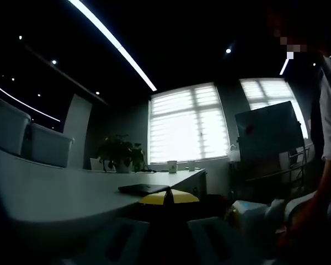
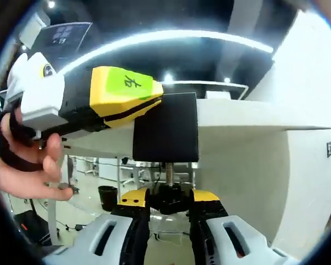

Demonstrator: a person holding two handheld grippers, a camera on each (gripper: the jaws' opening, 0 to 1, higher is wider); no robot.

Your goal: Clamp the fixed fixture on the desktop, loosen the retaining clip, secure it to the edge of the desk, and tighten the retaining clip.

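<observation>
The black clamp fixture (image 2: pixel 165 132) hangs over the edge of the white desk (image 2: pixel 248 118), with a threaded screw (image 2: pixel 168 170) running down from it. In the right gripper view my right gripper (image 2: pixel 170 197) has its yellow-tipped jaws shut on the black knob (image 2: pixel 168 200) at the bottom of that screw, below the desk edge. My left gripper (image 2: pixel 127 94) comes in from the left, held by a hand (image 2: pixel 27 165), its yellow jaws shut on the fixture's upper part. In the left gripper view my left gripper (image 1: pixel 169 197) is shut on the fixture's flat black top (image 1: pixel 143 189), which lies on the desk (image 1: pixel 55 193).
White chairs (image 1: pixel 11 127) stand along the far side of the desk, with a potted plant (image 1: pixel 120 154) and a cup (image 1: pixel 172 165) at its far end. A dark board (image 1: pixel 270 132) and a person (image 1: pixel 328 121) are on the right. A black bin (image 2: pixel 107 196) stands on the floor under the desk.
</observation>
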